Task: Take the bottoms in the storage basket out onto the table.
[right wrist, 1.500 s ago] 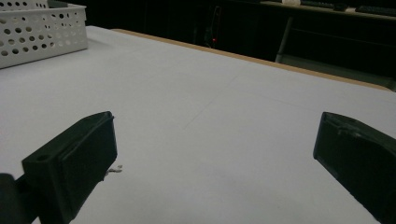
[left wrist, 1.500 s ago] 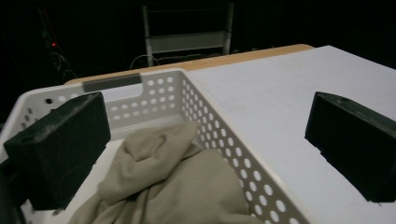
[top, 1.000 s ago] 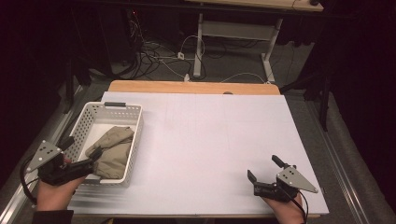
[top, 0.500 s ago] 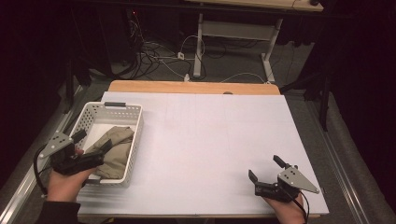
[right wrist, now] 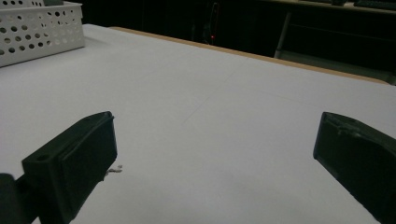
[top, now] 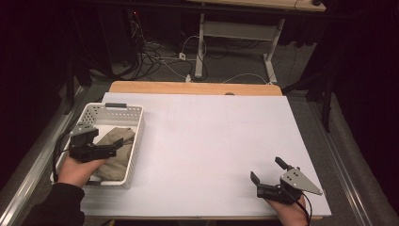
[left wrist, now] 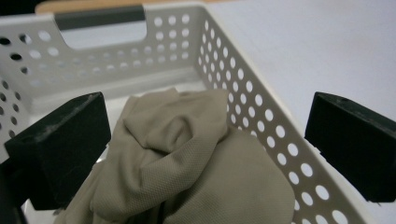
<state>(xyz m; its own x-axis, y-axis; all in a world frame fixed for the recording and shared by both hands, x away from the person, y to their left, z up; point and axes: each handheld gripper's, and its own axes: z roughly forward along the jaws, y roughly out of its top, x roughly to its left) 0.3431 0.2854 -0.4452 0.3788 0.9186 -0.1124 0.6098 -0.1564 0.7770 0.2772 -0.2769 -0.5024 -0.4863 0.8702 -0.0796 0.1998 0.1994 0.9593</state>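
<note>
- Left gripper (top: 115, 147) hangs over the white perforated basket (top: 136, 141) at the table's left edge, jaws spread wide; in the left gripper view we see them straddling the crumpled olive-tan cloth (left wrist: 196, 168), one jaw inside the basket, the other outside its side wall, nothing held.
- Crumpled in a heap, the cloth (top: 115, 150) lies inside the basket, toward the end nearer us, with bare basket floor beyond it up to the far wall and its grey handle (left wrist: 100, 16).
- Between the basket and the other hand, the white table sheet (top: 211, 141) lies bare, with a wooden strip (top: 193, 88) showing along its far edge.
- Right gripper (top: 267, 175) rests at the near right of the table, well apart from the basket, jaws wide and empty; the right gripper view looks low across the sheet toward the basket's corner (right wrist: 42, 28).
- We judge the step in hand to be the reach for the cloth, the grasp not yet made.
- Next, we think, the left gripper must bring both jaws inside the basket wall, drop onto a raised fold, then close and lift clear of the rim; catching the wall is the risk.
</note>
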